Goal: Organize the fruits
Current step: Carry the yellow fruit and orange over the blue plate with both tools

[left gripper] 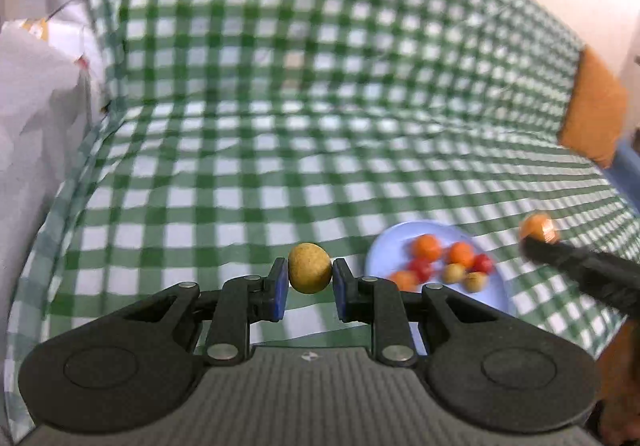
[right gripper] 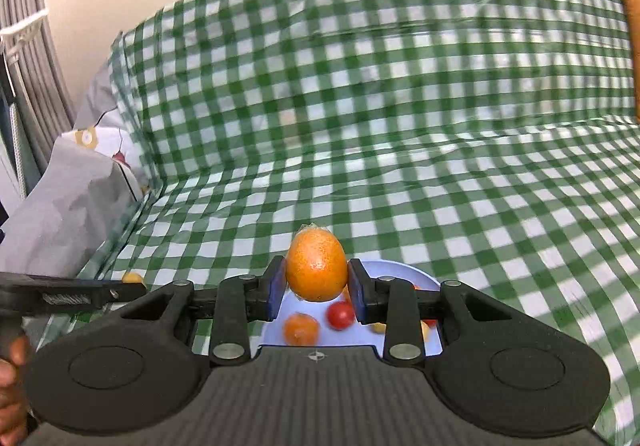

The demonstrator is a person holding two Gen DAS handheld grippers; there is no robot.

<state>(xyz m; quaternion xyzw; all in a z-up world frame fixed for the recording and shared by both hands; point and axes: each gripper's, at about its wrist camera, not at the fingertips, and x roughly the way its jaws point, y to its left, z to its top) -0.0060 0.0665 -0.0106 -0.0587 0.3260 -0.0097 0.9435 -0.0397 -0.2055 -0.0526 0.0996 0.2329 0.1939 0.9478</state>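
Left gripper (left gripper: 310, 278) fingers around a matte, round tan fruit (left gripper: 309, 267); right gripper (right gripper: 317, 286) fingers around a glossy, dimpled orange (right gripper: 316, 265).

Yellow-brown round fruit (left gripper: 309, 268): matte, speckled skin, held off the cloth between two blue pads.

Orange fruit (right gripper: 317, 266): oval, glossy, dimpled skin, upright, clamped between two blue pads above the plate.

Pale blue plate (left gripper: 384, 246): round, flat on the green-checked cloth (left gripper: 280, 126), near its front edge. Contents: several small round fruits, orange (left gripper: 426, 246), red (left gripper: 421, 267) and yellow-brown (left gripper: 454, 272), loosely clustered, some touching. Blurred; exact count uncertain.
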